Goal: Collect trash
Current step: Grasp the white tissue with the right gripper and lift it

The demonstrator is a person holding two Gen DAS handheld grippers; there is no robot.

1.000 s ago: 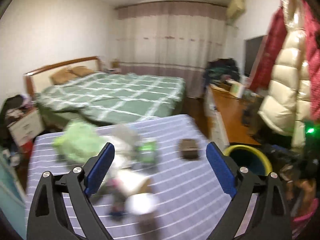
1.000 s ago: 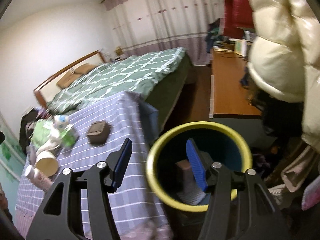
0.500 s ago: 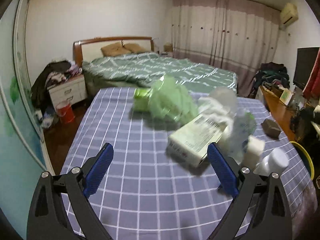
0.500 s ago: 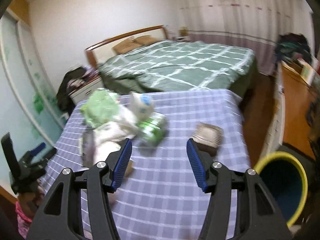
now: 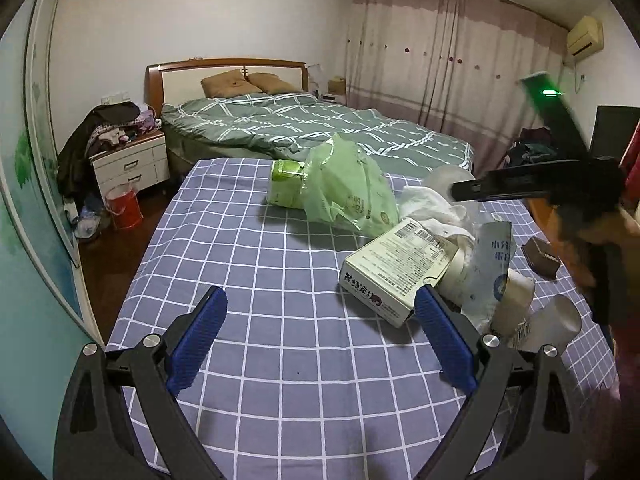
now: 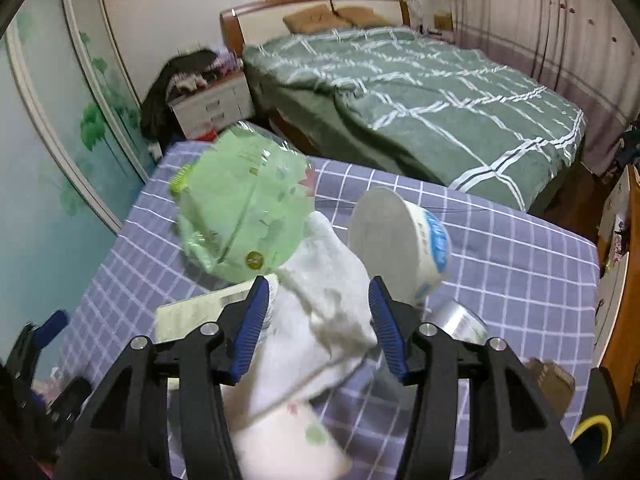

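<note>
Right tool (image 6: 314, 326) | jaws apart | straddling white tissue wad (image 6: 320, 292)

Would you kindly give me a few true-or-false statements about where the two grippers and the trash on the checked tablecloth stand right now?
1. The left gripper is open and holds nothing. True.
2. The right gripper is shut on the brown box. False: it is open, with the white tissue wad between its fingers; the brown box lies apart on the tablecloth.
3. The green plastic bag lies on the bed. False: it lies on the tablecloth, beside the tissue wad.
4. The printed carton lies near the left gripper's right finger. True.
5. The paper cup stands upright. False: it is tipped over.
</note>
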